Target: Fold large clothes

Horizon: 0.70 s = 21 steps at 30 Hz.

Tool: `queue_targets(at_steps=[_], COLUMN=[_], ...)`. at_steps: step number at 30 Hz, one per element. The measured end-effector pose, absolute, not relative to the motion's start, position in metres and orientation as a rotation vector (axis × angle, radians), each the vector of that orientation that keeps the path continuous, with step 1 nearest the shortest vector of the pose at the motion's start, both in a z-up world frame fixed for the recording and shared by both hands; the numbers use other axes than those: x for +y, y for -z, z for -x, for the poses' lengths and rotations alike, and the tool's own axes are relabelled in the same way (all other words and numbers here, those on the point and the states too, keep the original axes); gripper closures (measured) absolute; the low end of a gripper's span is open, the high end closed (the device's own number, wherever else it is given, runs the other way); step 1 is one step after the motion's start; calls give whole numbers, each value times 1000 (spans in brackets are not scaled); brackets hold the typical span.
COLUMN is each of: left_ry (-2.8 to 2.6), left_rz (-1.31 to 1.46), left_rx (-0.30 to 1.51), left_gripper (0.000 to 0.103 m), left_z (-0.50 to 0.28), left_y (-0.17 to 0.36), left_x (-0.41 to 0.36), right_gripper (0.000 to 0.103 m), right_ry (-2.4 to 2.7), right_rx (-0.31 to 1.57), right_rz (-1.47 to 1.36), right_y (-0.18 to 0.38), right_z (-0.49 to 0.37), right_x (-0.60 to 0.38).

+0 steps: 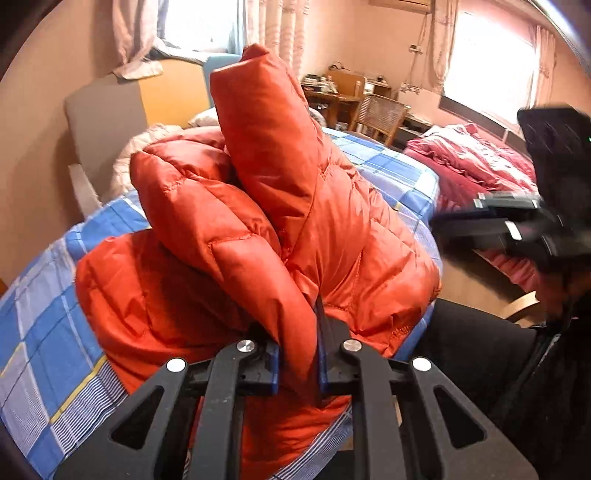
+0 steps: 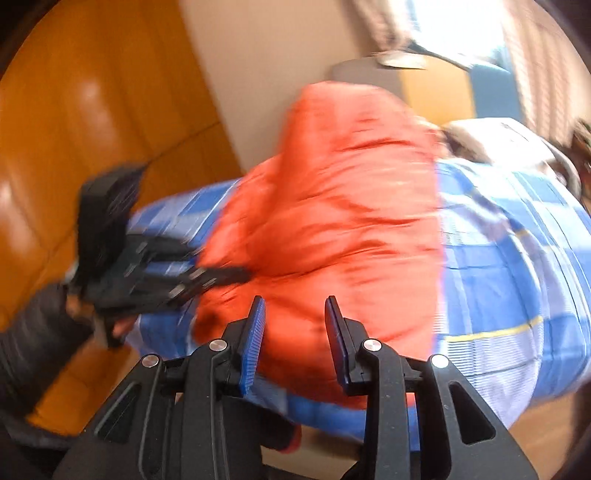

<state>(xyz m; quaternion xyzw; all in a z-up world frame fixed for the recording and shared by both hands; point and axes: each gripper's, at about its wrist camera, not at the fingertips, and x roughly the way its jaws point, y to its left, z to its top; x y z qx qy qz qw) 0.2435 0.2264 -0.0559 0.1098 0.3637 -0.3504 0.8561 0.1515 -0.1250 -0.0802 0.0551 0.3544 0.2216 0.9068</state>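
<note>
The left gripper (image 1: 298,343) pinches a fold of the orange puffer jacket (image 1: 266,221), which bunches up over a blue checked bedspread (image 1: 44,325). At the right edge, blurred, is probably the right gripper (image 1: 439,225), clear of the jacket.

Blue plaid bedsheet (image 1: 40,325) covering the near bed; white pillow (image 1: 205,117) near its head, against a grey-and-orange headboard (image 1: 122,107). Second bed with red bedding (image 1: 476,155) beyond, under a bright window (image 1: 487,62). Wooden desk (image 1: 332,96), cluttered, with a wicker-backed chair (image 1: 382,110) just beside it. Pale curtains (image 1: 280,26) at the far wall. Orange wooden panelling (image 2: 92,122), blurred.
</note>
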Motion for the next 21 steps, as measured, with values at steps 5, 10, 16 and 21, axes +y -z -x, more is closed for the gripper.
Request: queue_targets(at_steps=[5,10,16,21], left_ry=[640,548,448,380], left_rz=[-218,-186,-122,-92], left_rx=[733,720,758,815], left_gripper=[91,91,91,91], left_z=[-229,-221,-219,-225], left_y=[54,58,75,95], left_x=[230,230,246,255], right_gripper=[70,70,70,70], right_ry=[-345,-350,-458,-474], right_rx=[745,727,770,821], right_rz=[-168,-109,72,247], right_y=[81,70,64,85], right_z=[-192,-237,-278,-296], right_x=[-145,-112,-51,3])
